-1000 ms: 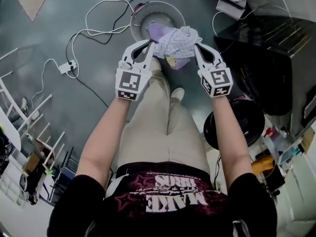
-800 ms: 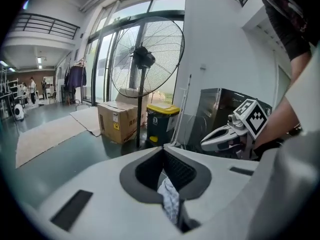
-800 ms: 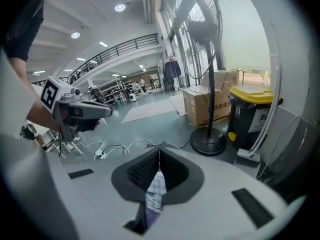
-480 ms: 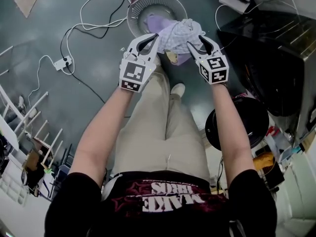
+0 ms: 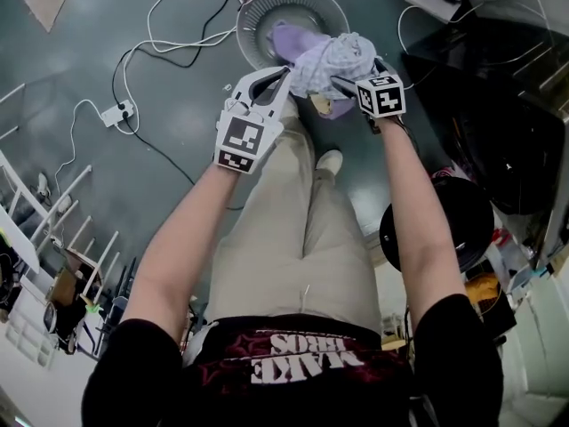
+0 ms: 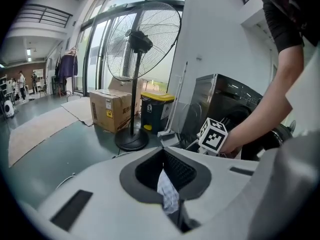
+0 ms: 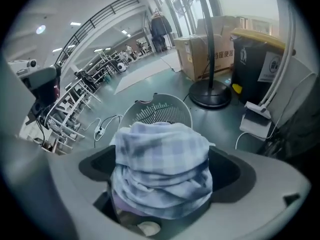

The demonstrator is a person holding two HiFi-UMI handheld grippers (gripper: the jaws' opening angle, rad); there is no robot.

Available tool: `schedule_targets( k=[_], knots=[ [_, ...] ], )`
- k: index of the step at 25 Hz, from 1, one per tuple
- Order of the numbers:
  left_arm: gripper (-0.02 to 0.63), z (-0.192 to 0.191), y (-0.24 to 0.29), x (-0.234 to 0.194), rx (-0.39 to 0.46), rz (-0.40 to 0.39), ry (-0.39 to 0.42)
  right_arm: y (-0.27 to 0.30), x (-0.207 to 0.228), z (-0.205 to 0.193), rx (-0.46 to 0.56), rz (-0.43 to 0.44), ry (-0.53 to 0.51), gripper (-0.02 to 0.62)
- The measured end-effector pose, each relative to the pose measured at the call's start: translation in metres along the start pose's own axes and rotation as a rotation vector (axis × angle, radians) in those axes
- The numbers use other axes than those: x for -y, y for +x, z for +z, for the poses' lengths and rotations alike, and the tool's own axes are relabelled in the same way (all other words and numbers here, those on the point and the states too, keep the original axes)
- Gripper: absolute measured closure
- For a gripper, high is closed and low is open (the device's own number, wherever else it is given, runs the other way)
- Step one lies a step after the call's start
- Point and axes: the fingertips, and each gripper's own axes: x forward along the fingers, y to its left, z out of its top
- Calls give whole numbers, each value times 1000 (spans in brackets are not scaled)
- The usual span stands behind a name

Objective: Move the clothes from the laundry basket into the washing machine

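Observation:
A blue-checked cloth bundle (image 5: 333, 60) hangs between my two grippers, just above the round white laundry basket (image 5: 258, 16). A purple garment (image 5: 286, 38) lies in that basket. My left gripper (image 5: 283, 76) is shut on a strip of the checked cloth (image 6: 169, 196). My right gripper (image 5: 348, 83) points steeply down; its jaws are opening, and the bundle (image 7: 160, 144) fills the gap between them with dark recess showing on both sides. The basket (image 7: 155, 111) lies straight beyond it. The dark washing machine (image 6: 225, 109) stands to the right.
A white power strip (image 5: 120, 114) and its cable trail across the grey floor at left. A black round tub (image 5: 436, 225) sits by my right arm. A pedestal fan (image 6: 142, 44), a cardboard box (image 6: 112, 109) and a yellow-lidded bin (image 6: 155, 111) stand further off.
Both grippers have sunk toward the basket with the bundle. The right gripper has tipped more steeply down, and its jaws have spread apart.

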Motion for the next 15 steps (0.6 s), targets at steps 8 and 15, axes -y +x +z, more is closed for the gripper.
schedule_targets(
  k=[8,15],
  knots=[
    [601,-22,-12,-17,-36,7,-21,30,7,-27,-164,-72,-41,159],
    [601,-27,-23,6,-32,-7,-41,-10,3,-7,-50,-157,-30,413]
  ],
)
